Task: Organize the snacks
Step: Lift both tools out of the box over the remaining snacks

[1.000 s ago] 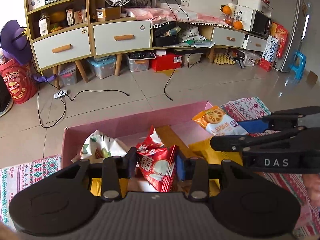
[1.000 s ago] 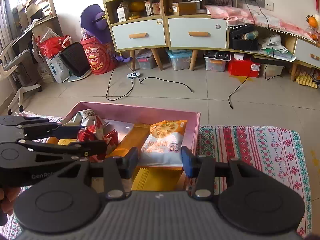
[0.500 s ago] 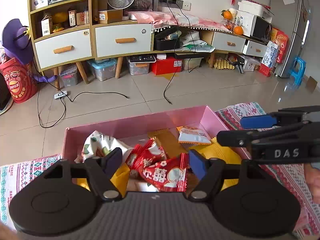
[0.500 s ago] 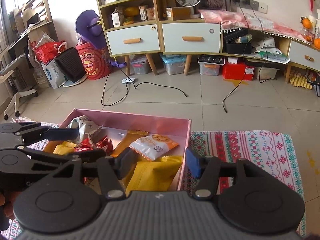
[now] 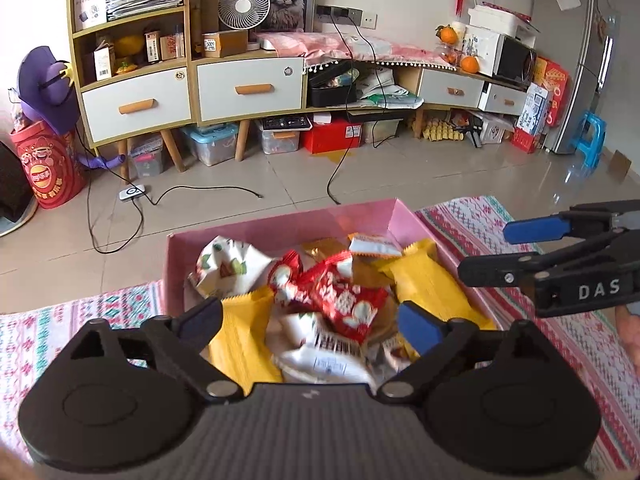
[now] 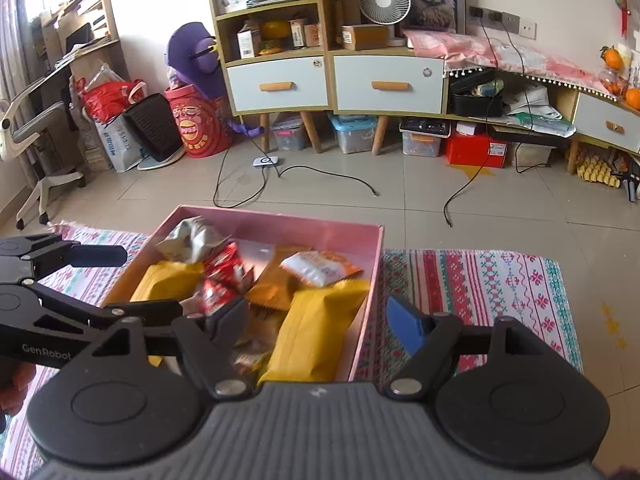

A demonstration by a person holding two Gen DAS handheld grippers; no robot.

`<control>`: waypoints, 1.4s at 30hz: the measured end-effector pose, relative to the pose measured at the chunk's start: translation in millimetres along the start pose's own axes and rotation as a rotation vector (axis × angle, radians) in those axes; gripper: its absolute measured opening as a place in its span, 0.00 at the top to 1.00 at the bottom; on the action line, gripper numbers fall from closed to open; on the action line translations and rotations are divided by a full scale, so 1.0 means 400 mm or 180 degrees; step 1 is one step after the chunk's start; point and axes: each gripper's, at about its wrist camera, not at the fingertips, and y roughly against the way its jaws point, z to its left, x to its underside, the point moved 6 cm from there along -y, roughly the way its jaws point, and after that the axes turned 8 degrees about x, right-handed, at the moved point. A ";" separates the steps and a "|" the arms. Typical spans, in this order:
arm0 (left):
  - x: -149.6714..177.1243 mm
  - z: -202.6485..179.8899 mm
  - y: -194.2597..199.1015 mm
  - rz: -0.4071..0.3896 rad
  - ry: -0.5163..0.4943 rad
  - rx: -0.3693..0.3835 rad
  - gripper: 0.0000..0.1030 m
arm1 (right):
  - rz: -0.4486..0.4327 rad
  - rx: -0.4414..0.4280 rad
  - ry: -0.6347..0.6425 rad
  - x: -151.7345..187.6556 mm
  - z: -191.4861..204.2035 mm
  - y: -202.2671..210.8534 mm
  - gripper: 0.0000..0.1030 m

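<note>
Hovering above the pink box (image 5: 280,226), left tool (image 5: 310,322) and right tool (image 6: 316,318) gape empty.

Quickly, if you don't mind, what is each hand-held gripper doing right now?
Left hand-held gripper: open, holding nothing, above the pink box.
Right hand-held gripper: open, holding nothing.

Glossy crinkled snack packets (image 5: 344,300) fill a matt pink cardboard box (image 6: 280,226) on a woven patterned cloth (image 6: 480,280); floor tiles (image 5: 400,176) shine.
</note>
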 end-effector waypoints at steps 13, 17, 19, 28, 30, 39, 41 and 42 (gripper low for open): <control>0.079 0.009 0.107 0.0050 0.0083 -0.0091 0.00 | 0.0038 -0.0005 0.0115 0.069 0.055 0.090 0.10; 0.102 0.008 0.138 0.0087 0.0086 -0.0137 0.00 | 0.0124 0.0037 0.0134 0.095 0.068 0.104 0.09; 0.116 0.006 0.152 0.0106 0.0083 -0.0176 0.00 | 0.0180 0.0043 0.0136 0.112 0.075 0.110 0.09; 0.196 -0.003 0.192 0.0244 0.0048 -0.0251 0.00 | 0.0296 0.0023 0.0144 0.174 0.096 0.136 0.08; 0.218 -0.001 0.194 0.0289 0.0076 -0.0272 0.00 | 0.0322 0.0031 0.0155 0.188 0.098 0.138 0.08; 0.307 0.019 0.181 0.0500 0.0140 -0.0311 0.00 | 0.0417 0.0046 0.0440 0.246 0.095 0.144 0.08; 0.318 0.027 0.178 0.0513 0.0162 -0.0286 0.00 | 0.0422 0.0073 0.0583 0.260 0.088 0.146 0.08; 0.323 0.031 0.175 0.0523 0.0174 -0.0269 0.00 | 0.0420 0.0078 0.0653 0.267 0.083 0.147 0.08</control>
